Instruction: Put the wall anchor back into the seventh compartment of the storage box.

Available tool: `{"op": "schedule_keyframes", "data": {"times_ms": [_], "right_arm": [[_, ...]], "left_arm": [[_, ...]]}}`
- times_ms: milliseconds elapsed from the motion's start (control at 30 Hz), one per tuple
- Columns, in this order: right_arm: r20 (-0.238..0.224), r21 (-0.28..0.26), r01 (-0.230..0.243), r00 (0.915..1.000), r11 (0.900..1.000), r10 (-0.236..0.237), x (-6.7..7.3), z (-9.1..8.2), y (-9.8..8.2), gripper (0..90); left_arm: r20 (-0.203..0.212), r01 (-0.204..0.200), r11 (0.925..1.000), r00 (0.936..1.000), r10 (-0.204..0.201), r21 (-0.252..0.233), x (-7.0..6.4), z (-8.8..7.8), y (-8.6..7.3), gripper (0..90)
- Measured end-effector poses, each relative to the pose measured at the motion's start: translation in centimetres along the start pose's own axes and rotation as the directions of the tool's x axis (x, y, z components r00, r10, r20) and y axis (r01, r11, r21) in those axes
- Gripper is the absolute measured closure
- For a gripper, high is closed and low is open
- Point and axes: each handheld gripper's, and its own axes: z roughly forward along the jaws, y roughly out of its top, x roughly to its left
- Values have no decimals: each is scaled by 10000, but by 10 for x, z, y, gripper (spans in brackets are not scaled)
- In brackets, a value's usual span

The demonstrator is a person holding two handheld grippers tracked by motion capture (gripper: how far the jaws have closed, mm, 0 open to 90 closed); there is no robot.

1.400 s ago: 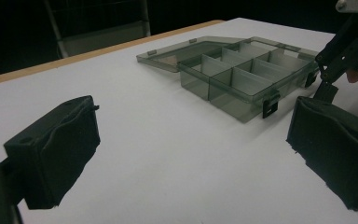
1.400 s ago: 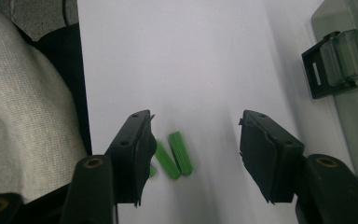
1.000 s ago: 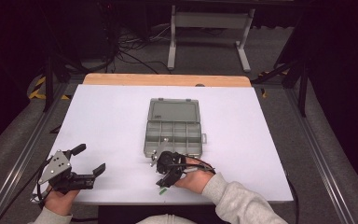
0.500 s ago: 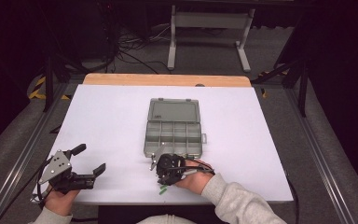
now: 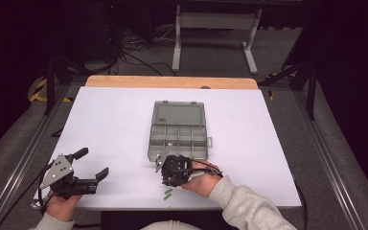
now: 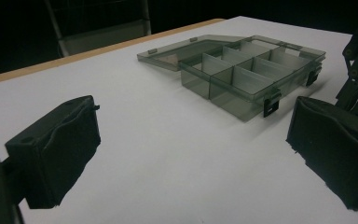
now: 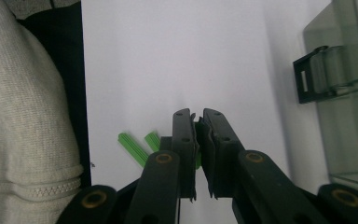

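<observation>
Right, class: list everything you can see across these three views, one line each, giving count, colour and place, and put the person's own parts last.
Table: one, white top with a wooden far edge, centre of the high view.
Compartment box: one, grey see-through plastic, lid open and lying flat on the far side, middle of the table.
Plastic pieces: two, green, lying near the table's front edge, beside the right claw.
Frame legs: one set, pale grey, on the floor beyond the table.
Sleeve: one, light grey, on the right arm.
Left claw: one, black, open, near the table's front left corner.
Right claw: one, black, jaws nearly closed; whether they hold anything is unclear.
</observation>
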Motion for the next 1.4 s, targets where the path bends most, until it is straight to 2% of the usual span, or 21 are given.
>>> {"op": "schedule_keyframes", "data": {"times_ms": [133,433,733,1067,1400], "right_arm": [[143,-243,-5,9999,9997,8,-3,-9,0,835],[215,-282,-265,9994,9993,271,-10,-27,0,838],[421,-414,-533,9976,9977,550,-25,-45,-1,837],[795,-459,-875,9927,9951,910,-44,-63,-1,836],[1203,-589,-1256,9839,9903,1320,-64,-69,-3,836]], "left_arm": [[-1,-3,10000,10000,3,0,0,0,0,30],[-10,-8,10000,10000,8,13,0,0,0,30],[3,-14,10000,10000,14,34,0,0,0,30],[-25,-7,10000,10000,7,25,0,0,0,30],[-32,26,10000,10000,-26,-8,1,0,0,28]]}}
